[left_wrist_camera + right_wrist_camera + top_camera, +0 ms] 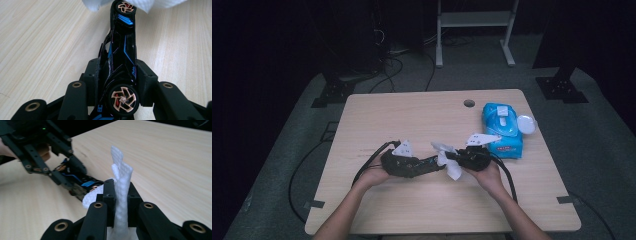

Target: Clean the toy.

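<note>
My left gripper is shut on a black toy car with blue stripes and copper wheels, held on its side above the wooden table. My right gripper is shut on a white wipe, pinched upright between its jaws. In the high view the left gripper and right gripper meet at the table's front middle, and the wipe touches the car's front end. In the right gripper view the car lies just beyond the wipe, with the left gripper clamped around it.
A blue pack of wipes with its white lid flipped open lies at the table's right side. A round hole sits near the far edge. Cables trail from both grippers. A white frame stands on the floor behind.
</note>
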`<state>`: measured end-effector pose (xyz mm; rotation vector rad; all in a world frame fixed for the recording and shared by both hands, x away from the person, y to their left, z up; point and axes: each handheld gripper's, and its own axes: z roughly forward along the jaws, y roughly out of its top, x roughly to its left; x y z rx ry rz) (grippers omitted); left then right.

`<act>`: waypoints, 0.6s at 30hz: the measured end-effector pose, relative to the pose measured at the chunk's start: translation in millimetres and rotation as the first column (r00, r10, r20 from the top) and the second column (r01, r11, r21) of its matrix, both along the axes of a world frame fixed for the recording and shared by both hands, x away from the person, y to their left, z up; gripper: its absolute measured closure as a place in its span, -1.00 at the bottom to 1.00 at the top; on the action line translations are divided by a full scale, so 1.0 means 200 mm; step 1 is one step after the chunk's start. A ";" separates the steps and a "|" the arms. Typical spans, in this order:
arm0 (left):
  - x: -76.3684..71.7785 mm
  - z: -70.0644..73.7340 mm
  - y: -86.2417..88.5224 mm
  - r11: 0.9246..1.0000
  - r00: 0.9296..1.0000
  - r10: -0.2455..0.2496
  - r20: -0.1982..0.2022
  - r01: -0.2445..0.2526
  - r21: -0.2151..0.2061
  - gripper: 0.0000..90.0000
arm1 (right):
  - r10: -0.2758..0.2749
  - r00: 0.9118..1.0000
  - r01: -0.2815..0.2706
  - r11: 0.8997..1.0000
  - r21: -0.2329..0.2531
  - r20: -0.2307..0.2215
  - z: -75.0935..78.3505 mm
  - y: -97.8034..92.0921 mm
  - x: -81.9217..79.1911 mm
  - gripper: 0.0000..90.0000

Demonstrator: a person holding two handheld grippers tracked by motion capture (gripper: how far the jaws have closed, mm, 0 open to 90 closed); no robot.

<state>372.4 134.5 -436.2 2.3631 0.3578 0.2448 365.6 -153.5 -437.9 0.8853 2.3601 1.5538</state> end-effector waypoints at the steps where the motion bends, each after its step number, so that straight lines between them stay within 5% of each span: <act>1: 0.00 0.00 0.00 1.000 1.000 0.000 0.001 0.000 0.003 0.33 | 0.010 1.000 -0.010 1.000 0.003 -0.009 -0.01 0.01 0.00 0.81; 4: 0.00 0.00 -0.01 1.000 1.000 0.008 -0.004 -0.008 0.006 0.31 | -0.001 1.000 0.000 0.998 -0.070 -0.010 -0.04 0.01 0.01 0.81; 6: 0.01 0.00 -0.03 1.000 1.000 0.008 -0.003 -0.008 -0.001 0.22 | -0.023 0.999 0.022 0.999 -0.034 -0.037 -0.05 -0.04 0.01 0.81; 18: 0.08 0.04 -0.26 0.992 0.999 -0.032 -0.015 0.034 0.123 0.14 | -0.030 0.998 0.031 0.999 0.017 -0.060 -0.07 -0.09 0.02 0.81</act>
